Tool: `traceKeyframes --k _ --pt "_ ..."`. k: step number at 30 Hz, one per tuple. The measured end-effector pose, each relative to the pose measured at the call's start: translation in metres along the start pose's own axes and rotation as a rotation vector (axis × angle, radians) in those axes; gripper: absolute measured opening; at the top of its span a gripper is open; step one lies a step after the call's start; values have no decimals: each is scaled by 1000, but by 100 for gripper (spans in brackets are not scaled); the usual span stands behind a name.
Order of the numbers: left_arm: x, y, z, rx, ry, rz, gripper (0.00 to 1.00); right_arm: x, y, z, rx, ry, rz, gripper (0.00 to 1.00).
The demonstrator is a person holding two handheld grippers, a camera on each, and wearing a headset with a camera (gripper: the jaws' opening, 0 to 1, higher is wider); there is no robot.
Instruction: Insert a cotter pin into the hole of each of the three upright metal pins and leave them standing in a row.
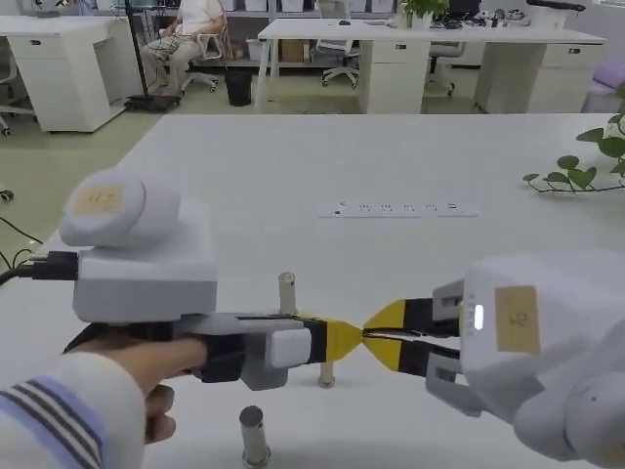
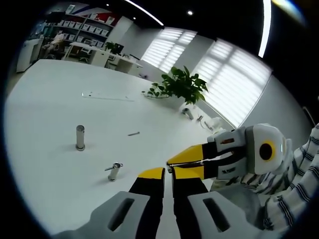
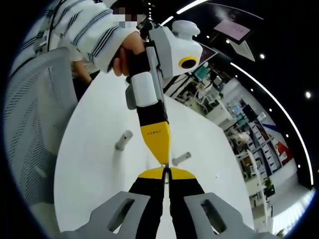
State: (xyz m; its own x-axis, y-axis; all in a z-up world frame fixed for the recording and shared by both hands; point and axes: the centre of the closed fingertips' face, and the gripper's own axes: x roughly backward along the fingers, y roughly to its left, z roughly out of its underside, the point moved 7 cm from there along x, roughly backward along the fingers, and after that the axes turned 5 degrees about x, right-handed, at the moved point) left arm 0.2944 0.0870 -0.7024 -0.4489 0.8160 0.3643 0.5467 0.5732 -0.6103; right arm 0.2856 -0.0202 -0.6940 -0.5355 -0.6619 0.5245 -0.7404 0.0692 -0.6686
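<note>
Three upright metal pins stand on the white table: a far one [image 1: 286, 291], a middle one [image 1: 326, 375] partly hidden behind the grippers, and a near one [image 1: 253, 435]. One pin [image 2: 115, 171] carries a cotter pin through its top; another [image 2: 79, 137] is bare. A loose cotter pin [image 2: 133, 133] lies beyond them. My left gripper [image 1: 354, 336] [image 2: 168, 174] and right gripper [image 1: 371, 335] [image 3: 167, 174] meet tip to tip above the pins, both shut on a thin grey cotter pin [image 3: 168, 168] pinched where the tips meet.
A white power strip [image 1: 397, 209] lies further back on the table. A leafy plant [image 2: 180, 84] stands at the right edge. Desks, chairs and a seated person [image 1: 186, 34] are in the room beyond.
</note>
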Motion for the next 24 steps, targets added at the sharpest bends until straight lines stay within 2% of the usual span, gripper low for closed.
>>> traceKeyframes --k 21,24 --pt "1 -2 0 62 -33 14 1 3 -1 -1 3 -8 11 2" --pt "0 -2 1 82 -25 16 1 3 0 -1 3 -6 6 2"
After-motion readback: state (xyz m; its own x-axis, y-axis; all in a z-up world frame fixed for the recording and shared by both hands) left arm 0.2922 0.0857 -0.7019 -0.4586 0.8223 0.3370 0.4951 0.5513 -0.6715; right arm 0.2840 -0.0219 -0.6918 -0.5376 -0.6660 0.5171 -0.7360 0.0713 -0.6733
